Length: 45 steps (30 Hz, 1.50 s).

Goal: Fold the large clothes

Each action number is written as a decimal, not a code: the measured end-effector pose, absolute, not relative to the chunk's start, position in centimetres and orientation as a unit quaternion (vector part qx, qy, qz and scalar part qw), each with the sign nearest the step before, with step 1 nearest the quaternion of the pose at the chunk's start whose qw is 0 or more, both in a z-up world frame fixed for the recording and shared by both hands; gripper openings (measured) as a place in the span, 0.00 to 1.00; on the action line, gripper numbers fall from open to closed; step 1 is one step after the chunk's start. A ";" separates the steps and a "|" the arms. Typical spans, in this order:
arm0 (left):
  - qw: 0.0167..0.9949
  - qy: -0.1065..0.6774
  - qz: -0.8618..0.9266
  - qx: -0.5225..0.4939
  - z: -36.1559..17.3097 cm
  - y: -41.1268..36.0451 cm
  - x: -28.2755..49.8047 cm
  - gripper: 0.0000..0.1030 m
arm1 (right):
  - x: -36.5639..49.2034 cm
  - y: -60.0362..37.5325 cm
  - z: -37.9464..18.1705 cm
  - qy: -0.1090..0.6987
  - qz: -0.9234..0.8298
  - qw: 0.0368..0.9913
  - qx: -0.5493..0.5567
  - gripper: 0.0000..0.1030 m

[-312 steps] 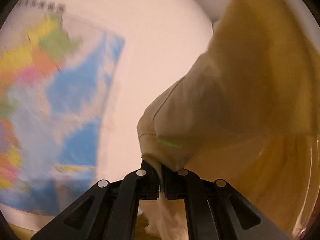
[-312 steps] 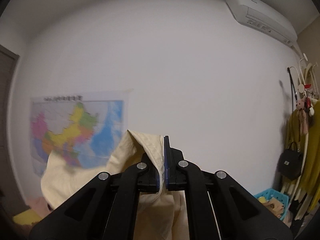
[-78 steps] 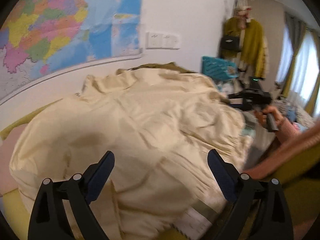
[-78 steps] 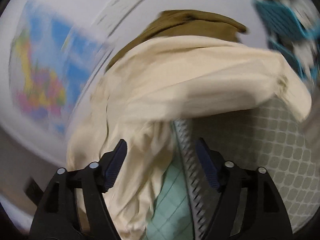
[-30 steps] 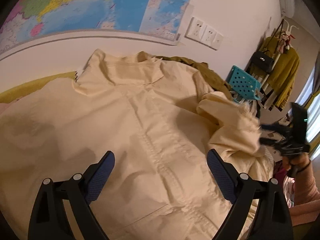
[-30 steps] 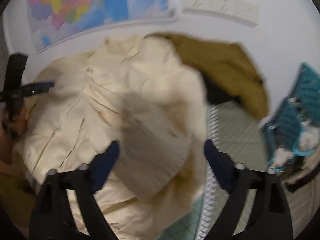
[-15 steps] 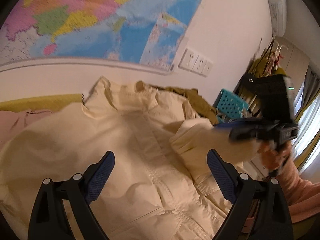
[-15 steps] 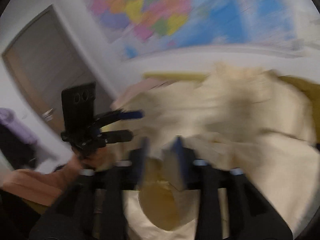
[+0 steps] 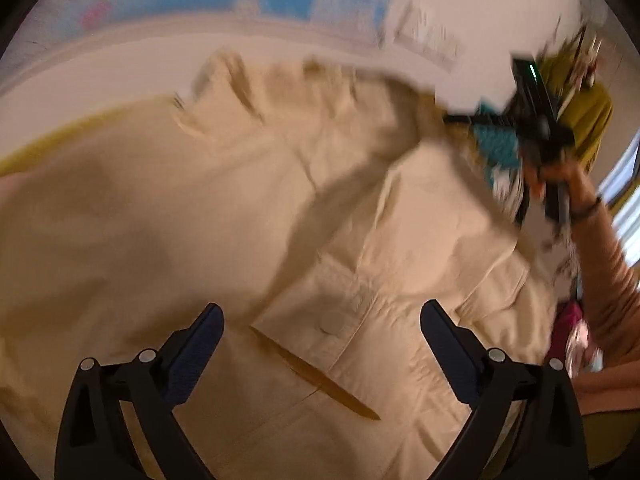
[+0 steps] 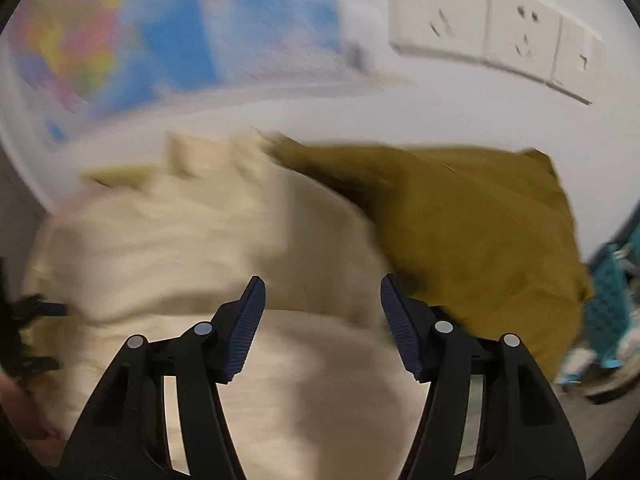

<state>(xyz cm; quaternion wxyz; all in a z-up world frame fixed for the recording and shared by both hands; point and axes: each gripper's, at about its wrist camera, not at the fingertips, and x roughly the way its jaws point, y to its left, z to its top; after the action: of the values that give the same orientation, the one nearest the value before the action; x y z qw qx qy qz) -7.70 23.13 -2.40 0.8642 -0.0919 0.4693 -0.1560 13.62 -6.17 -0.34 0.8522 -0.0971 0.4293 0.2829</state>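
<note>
The cream jacket lies spread front-up across the surface, collar toward the wall under the map, with an olive garment bunched at its far right side. The step in hand looks like flattening the jacket and bringing a sleeve across the chest. To do it well, I judge each side should be pinched near the cuff or shoulder seam, lifted only a little, and laid so its edge runs parallel to the button placket, with wrinkles drawn outward before the next fold.

The left hand-held gripper hovers above the lower front near a button; its jaws are opening to their widest, with cloth below but nothing pressed between the pads, so it is released. Further right, the right hand-held gripper is over the jacket's right shoulder beside the olive garment. Its jaws are opening from about half spread, and they too grasp nothing.
</note>
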 end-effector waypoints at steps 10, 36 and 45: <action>0.874 0.477 -0.090 -0.031 -3.1 22.4 -5.1 0.17 | 17.1 -6.2 0.1 0.442 0.289 0.843 -0.102 0.04; 0.867 0.493 -0.062 -0.040 -3.4 25.9 -3.2 0.74 | 7.2 -0.4 -3.2 0.381 0.346 0.836 -0.190 0.44; 0.913 0.407 0.008 -0.042 1.4 31.4 -13.1 0.80 | 6.5 -0.4 -3.7 0.410 0.340 0.835 -0.138 0.46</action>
<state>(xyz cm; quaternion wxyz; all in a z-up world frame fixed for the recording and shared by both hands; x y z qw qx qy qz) -13.09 31.41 1.38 0.9125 -0.0420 0.4067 0.0083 6.48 -0.36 -3.73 0.8352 -0.1381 0.4097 0.3399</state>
